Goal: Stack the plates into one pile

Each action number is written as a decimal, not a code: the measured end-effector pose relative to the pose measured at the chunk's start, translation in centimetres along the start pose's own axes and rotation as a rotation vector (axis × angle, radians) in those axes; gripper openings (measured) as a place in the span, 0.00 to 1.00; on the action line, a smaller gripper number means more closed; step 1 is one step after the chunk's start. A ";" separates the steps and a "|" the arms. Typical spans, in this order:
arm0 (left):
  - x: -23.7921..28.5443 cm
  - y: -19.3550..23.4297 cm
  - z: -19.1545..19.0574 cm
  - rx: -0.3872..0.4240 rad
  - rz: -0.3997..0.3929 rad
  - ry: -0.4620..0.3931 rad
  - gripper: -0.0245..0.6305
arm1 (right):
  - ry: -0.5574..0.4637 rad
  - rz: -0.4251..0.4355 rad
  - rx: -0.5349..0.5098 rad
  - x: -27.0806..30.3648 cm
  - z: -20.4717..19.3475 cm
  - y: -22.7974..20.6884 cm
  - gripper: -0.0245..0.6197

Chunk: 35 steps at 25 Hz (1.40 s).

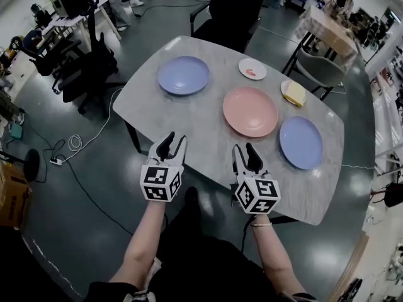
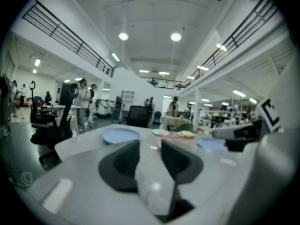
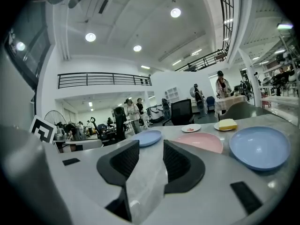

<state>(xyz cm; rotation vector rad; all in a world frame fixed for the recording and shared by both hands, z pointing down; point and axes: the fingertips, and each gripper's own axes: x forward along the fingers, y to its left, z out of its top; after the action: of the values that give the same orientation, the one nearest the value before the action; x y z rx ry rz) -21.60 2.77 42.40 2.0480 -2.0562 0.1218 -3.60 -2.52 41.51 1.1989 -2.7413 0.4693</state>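
Three large plates lie on the grey marble table [image 1: 189,124]: a blue plate [image 1: 183,75] at the far left, a pink plate [image 1: 250,111] in the middle and a second blue plate [image 1: 301,142] at the right. My left gripper [image 1: 174,142] is over the near table edge, open and empty. My right gripper [image 1: 245,151] is beside it, open and empty too, just short of the pink plate. In the left gripper view the left gripper [image 2: 150,146] faces the far blue plate [image 2: 121,135]. In the right gripper view the right gripper [image 3: 151,149] has the pink plate [image 3: 199,142] and the nearer blue plate [image 3: 260,147] ahead on its right.
A small white plate [image 1: 252,68] with a pink scrap and a small plate with a yellow block [image 1: 293,93] sit at the table's far side. Black office chairs [image 1: 88,68] stand to the left and behind the table. Cables [image 1: 75,143] run over the floor at the left.
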 end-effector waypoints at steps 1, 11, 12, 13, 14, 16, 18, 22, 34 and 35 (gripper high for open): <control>0.9 1.1 0.3 -0.001 0.001 0.002 0.24 | 0.001 0.000 0.001 1.5 0.4 0.2 0.25; 7.1 11.4 2.6 -0.027 0.031 0.009 0.24 | 0.028 -0.002 0.022 14.1 2.7 2.7 0.25; 7.5 12.2 2.6 -0.033 0.038 0.013 0.24 | 0.033 0.000 0.020 15.0 2.8 2.9 0.25; 8.0 12.9 2.5 -0.043 0.045 0.018 0.24 | 0.039 0.003 0.018 15.7 2.8 3.0 0.25; 8.4 13.5 2.3 -0.053 0.053 0.024 0.24 | 0.047 0.007 0.018 16.5 2.7 3.1 0.25; 9.2 14.6 1.9 -0.072 0.069 0.036 0.25 | 0.063 0.014 0.017 17.9 2.5 3.0 0.25; 9.9 15.6 1.6 -0.089 0.088 0.046 0.25 | 0.076 0.021 0.014 19.3 2.4 2.8 0.25; 11.7 17.3 1.1 -0.118 0.123 0.063 0.25 | 0.095 0.021 0.011 22.4 2.6 1.8 0.25; 18.6 23.6 -1.0 -0.195 0.215 0.120 0.26 | 0.195 -0.004 0.014 32.8 0.4 -0.4 0.25; 19.3 24.0 -1.2 -0.199 0.221 0.125 0.26 | 0.205 -0.012 0.019 33.5 0.1 -0.7 0.25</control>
<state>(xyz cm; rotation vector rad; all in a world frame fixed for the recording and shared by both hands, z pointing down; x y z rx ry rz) -45.18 -15.37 50.44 1.6532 -2.1166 0.0775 -25.94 -26.35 49.09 1.1038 -2.5612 0.5830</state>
